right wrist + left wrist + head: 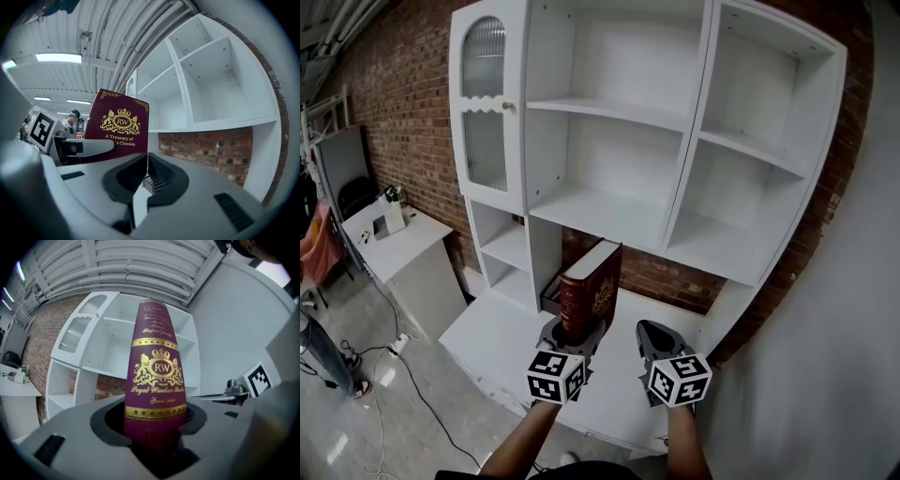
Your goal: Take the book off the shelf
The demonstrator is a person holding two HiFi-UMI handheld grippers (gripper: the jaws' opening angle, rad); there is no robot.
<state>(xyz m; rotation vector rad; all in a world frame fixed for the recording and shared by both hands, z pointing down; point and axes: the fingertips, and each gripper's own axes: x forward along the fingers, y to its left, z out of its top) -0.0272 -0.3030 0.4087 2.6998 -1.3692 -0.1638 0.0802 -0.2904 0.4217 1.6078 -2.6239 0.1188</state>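
I have the left gripper (574, 330) level in front of the white shelf unit (692, 122), and its jaws are pinching the lower end of the book (592, 286). The book is a thick maroon volume with gold lettering. It stands upright between the jaws with its spine turned back toward the gripper. In the left gripper view the spine fills the middle of the picture, showing a gold "RW" crest and a gold band just above the pads.

The book is out of the shelf unit. It sits in front of the unit's low open bay, above the white counter (487, 328) that forms the unit's base, and touches no shelf board. Every open compartment of the unit I can see is bare. The tall door with ribbed glass (485, 103) at the unit's upper left is closed.

The right gripper (145, 157) is also level in front of the unit, just beside the book on its right and not touching it. Its jaws are pressed together tip to tip with nothing between them. From its view I can read the front cover: the same crest and "A Treasury of … Classics", partly cut off by the left gripper's body. The right-hand compartments of the unit rise beyond it.

Behind the unit is a brick wall (403, 84). To the unit's left stands a small white side table (412, 246) with a few small items I cannot make out.
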